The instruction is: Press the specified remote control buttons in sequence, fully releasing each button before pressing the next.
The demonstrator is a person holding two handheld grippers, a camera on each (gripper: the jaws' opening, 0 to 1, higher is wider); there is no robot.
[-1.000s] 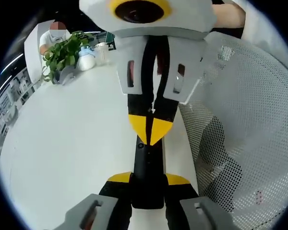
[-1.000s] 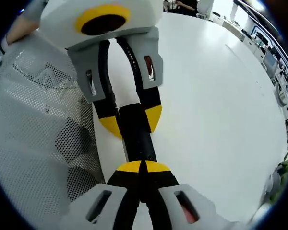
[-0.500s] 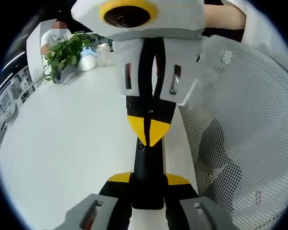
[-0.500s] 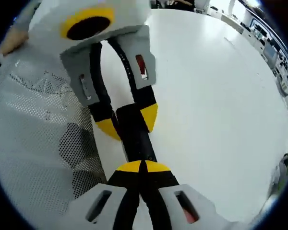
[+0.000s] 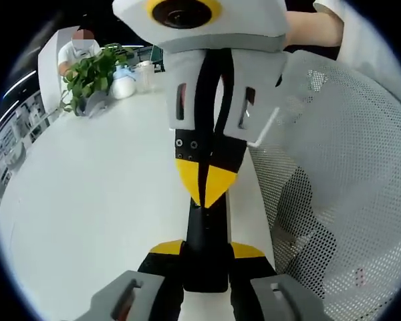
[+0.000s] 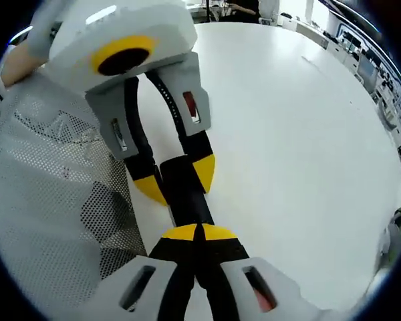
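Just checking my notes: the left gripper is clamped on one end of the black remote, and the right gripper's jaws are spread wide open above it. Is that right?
Not quite. The left gripper does clamp one end of the black remote, but the right gripper is not spread open: in the right gripper view its yellow tips meet, closed, over the remote. The left gripper view shows the same closed tips from the other side.

Table (image 5: 87,200) open; mesh chair (image 5: 347,167) blocks edge.

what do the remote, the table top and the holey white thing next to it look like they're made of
Remote: probably smooth black plastic, judging by its dull sheen. Table top: a smooth white surface, laminate or painted, hard to tell which. Holey white thing: looks like perforated sheet with regular round holes, plastic or metal, curved like a chair back.
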